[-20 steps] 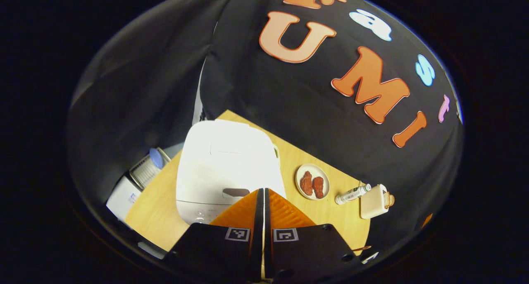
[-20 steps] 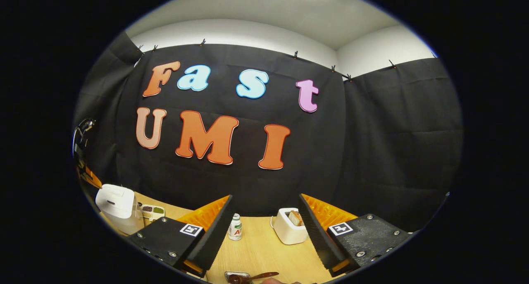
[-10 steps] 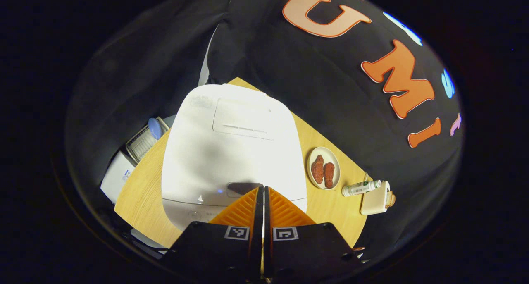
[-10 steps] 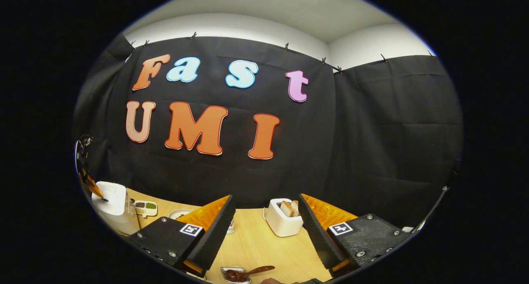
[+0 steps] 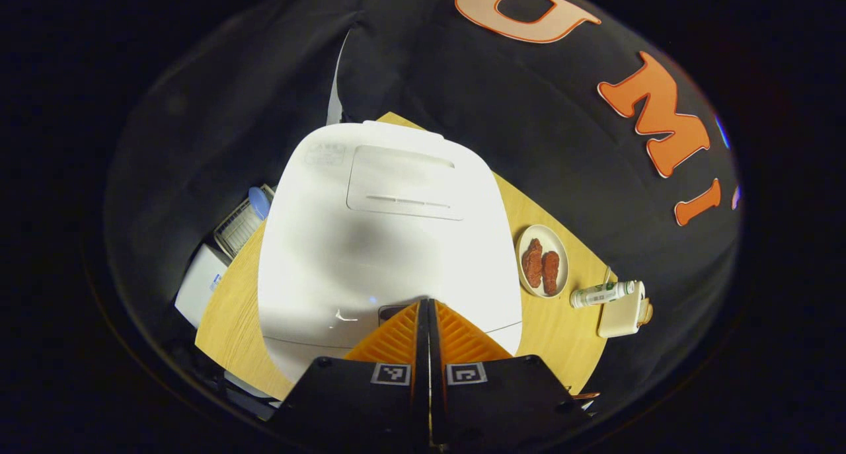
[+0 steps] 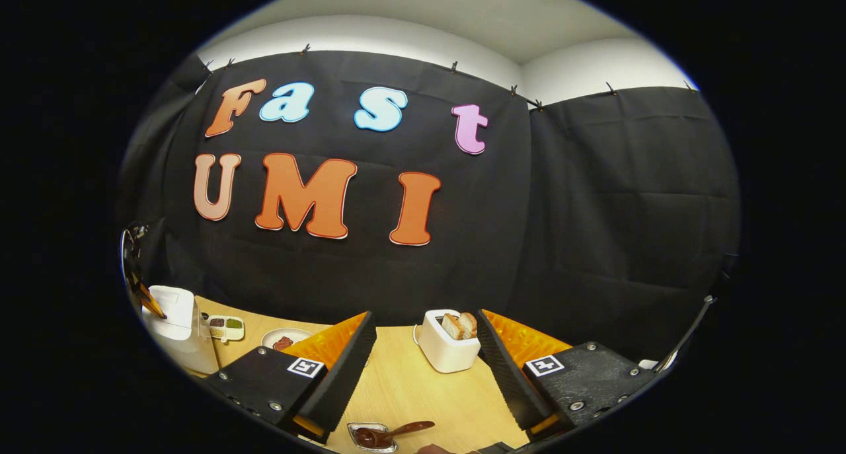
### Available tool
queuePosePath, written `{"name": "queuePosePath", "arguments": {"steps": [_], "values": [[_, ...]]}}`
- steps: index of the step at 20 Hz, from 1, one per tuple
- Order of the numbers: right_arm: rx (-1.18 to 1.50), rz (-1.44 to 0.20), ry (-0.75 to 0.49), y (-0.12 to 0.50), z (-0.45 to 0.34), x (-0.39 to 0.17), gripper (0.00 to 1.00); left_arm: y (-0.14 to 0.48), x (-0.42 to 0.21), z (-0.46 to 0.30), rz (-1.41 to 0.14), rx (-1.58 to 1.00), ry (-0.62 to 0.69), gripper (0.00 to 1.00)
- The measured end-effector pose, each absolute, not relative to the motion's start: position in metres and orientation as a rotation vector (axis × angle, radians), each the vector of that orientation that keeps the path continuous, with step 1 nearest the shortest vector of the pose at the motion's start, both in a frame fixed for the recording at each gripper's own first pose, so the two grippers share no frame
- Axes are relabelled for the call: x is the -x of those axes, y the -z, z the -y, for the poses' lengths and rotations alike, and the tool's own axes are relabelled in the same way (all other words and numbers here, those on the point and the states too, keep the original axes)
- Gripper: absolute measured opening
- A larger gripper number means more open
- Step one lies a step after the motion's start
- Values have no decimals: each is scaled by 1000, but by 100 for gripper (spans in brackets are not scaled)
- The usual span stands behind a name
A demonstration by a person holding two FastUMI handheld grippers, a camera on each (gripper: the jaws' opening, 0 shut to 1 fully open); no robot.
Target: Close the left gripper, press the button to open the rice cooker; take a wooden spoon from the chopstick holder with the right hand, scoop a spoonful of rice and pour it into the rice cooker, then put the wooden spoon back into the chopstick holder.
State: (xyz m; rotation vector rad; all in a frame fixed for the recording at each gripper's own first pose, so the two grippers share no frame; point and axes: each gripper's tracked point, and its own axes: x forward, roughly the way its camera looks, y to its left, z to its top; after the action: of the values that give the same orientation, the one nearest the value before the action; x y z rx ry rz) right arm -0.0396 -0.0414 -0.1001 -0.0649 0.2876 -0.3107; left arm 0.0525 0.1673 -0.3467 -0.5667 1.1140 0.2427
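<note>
The left gripper (image 5: 428,303), its 2 fingers pressed together with nothing between them, is bearing down on the button (image 5: 395,312) at the front lip of the rice cooker (image 5: 383,236). The fused tips are covering most of that button, so they could be sliding off its edge onto the lid, leaving the latch unreleased. The right gripper (image 6: 426,348) is hovering over the table (image 6: 423,394) with fingers spread wide and empty. A spoon (image 6: 390,433) is lying in a small dish just below them, the toaster (image 6: 447,340) beyond.
</note>
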Motion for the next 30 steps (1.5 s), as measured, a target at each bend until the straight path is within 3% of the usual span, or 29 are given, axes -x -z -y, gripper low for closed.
{"name": "queuePosePath", "arguments": {"steps": [6,14,15,18,26,27,28,30], "values": [[66,-307,280,111,36,36,95,338,-56,-168,-1072,555,-237,6],[42,-361,269,134,42,41,95,256,-79,-190,-765,325,-274,6],[37,-371,260,139,42,42,95,242,-82,-195,-715,289,-285,2],[29,-391,240,149,42,44,95,205,-83,-198,-596,204,-301,6],[-18,-452,192,184,39,46,95,145,-71,-168,-367,175,-275,6],[-26,-462,183,189,39,47,95,141,-68,-166,-351,179,-276,11],[-33,-476,172,196,38,48,95,140,-65,-163,-337,181,-278,6],[-38,-511,163,212,39,52,95,135,-59,-155,-303,179,-278,7]]}}
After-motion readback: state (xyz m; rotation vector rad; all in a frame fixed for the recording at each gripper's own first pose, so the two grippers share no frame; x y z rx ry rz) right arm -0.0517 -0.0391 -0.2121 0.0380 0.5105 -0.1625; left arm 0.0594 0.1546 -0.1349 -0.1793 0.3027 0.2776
